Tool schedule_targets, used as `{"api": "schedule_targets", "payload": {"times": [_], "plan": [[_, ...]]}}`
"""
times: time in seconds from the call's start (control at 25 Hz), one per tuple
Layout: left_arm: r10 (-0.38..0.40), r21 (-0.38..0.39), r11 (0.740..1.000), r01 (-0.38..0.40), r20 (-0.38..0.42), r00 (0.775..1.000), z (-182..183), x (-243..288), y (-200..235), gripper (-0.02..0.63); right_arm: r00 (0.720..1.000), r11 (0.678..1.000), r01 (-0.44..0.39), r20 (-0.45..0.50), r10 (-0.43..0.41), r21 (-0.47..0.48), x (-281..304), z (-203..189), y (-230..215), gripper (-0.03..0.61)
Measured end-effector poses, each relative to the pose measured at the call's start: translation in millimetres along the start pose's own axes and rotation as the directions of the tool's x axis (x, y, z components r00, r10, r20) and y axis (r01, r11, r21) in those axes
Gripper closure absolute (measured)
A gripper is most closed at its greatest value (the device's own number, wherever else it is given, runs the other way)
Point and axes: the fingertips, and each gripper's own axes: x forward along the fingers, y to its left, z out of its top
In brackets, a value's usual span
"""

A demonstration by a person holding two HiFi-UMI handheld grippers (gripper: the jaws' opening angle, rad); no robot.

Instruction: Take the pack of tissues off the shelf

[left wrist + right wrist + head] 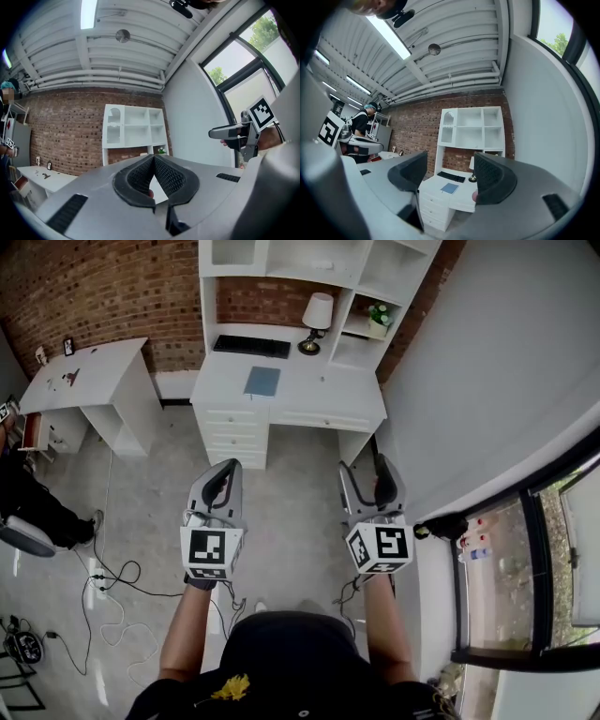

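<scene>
The left tongs (153, 157) are clenched: their two black ribbed pads meet at the tips and nothing is caught between them. The right tongs (450, 158) stand released, with the dark pads well apart. The gap between them holds no object, only the far furniture seen through it. In the head view both tongs are held side by side at about the same height over the grey floor (159, 474), each carrying its cube of black-and-white square markers. Both point toward the white table with drawers (323, 395), which is well apart from them.

On that table lie a black keyboard (251, 346) near the back and a flat blue notebook (262, 382) just in front of it. A lamp with a white shade and a dark round base (316, 322) stands to the right of the keyboard. The tall white shelf unit (361, 273) rises from the back of the table against the red brick wall (112, 287). A small green potted plant (378, 319) sits in one of its lower right compartments. A small pale flat pack (323, 265) lies in the middle upper compartment, too small to say for sure that it is the tissues. Neither of the tongs is near it.

A second white table (84, 376) stands to the left, black cables (112, 577) trail over the floor below it, and a dark-framed window (525, 549) fills the right side
</scene>
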Motion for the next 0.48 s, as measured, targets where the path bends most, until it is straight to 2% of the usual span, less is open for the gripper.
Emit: {"api": "schedule_targets", "payload": {"times": [0.28, 0.48], "plan": [[-0.041, -0.023, 0.999, 0.04, -0.007, 0.999, -15.5, 11.2, 5.7, 0.595, 0.999, 1.0, 0.003, -0.038, -0.003, -0.017, 15.4, -14.6, 14.5, 0.304], [-0.058, -0.009, 0.998, 0.058, -0.002, 0.998, -20.1, 37.4, 13.7, 0.597, 0.999, 1.0, -0.001, -0.043, 0.0, -0.017, 42.6, -22.7, 14.8, 0.304]]}}
